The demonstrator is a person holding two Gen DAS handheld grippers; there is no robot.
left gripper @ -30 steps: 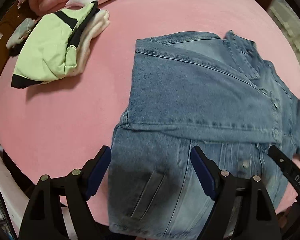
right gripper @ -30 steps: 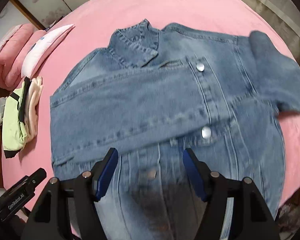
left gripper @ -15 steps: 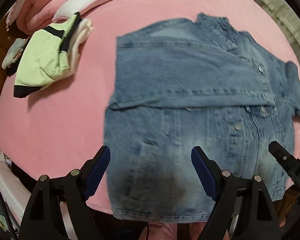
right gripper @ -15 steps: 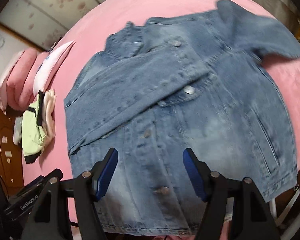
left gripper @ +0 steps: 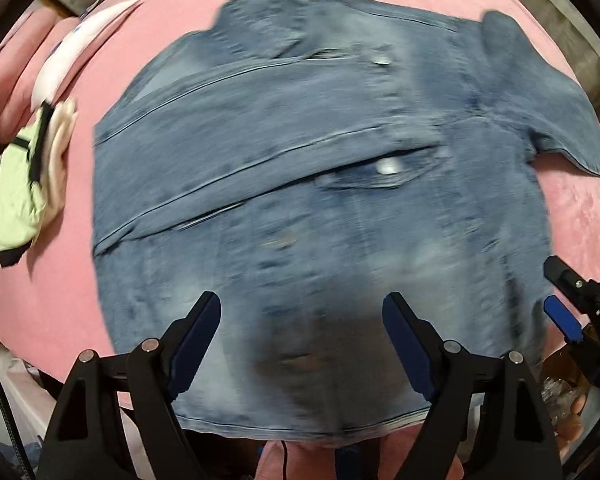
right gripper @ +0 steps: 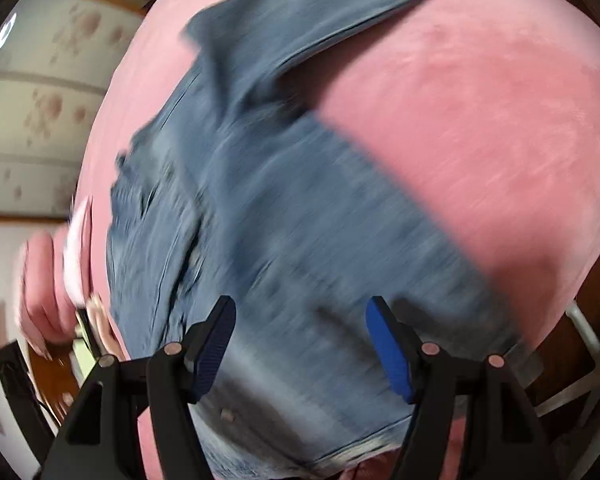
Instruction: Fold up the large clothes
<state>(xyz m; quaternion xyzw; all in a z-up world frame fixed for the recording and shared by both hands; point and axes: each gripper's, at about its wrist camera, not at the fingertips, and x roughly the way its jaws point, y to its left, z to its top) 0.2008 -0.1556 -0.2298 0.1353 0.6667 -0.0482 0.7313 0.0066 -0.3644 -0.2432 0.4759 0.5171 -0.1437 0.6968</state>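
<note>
A blue denim jacket (left gripper: pixel 300 152) lies front up on the pink bed (left gripper: pixel 172 4), one sleeve folded across its chest, the other sleeve (left gripper: pixel 540 100) spread out to the right. My left gripper (left gripper: pixel 302 332) hangs open above the jacket's lower middle with nothing between its fingers. The right gripper (left gripper: pixel 556 308) shows at the right edge of the left wrist view, beside the jacket's hem corner. In the blurred right wrist view the right gripper (right gripper: pixel 300 340) stands open over the jacket's (right gripper: pixel 284 216) lower right side, holding nothing.
A lime green and black garment (left gripper: pixel 20 184) on a cream one lies at the bed's left side. A white pillow (left gripper: pixel 80 44) and a pink rolled quilt (left gripper: pixel 8 80) lie behind it. Bare pink bedding (right gripper: pixel 480 128) lies right of the jacket. A patterned wall (right gripper: pixel 40 120) stands beyond.
Both grippers have swept to the right across the jacket and rolled; the left went from the left hem to the middle, the right from the middle to the right side. Both stay open.
</note>
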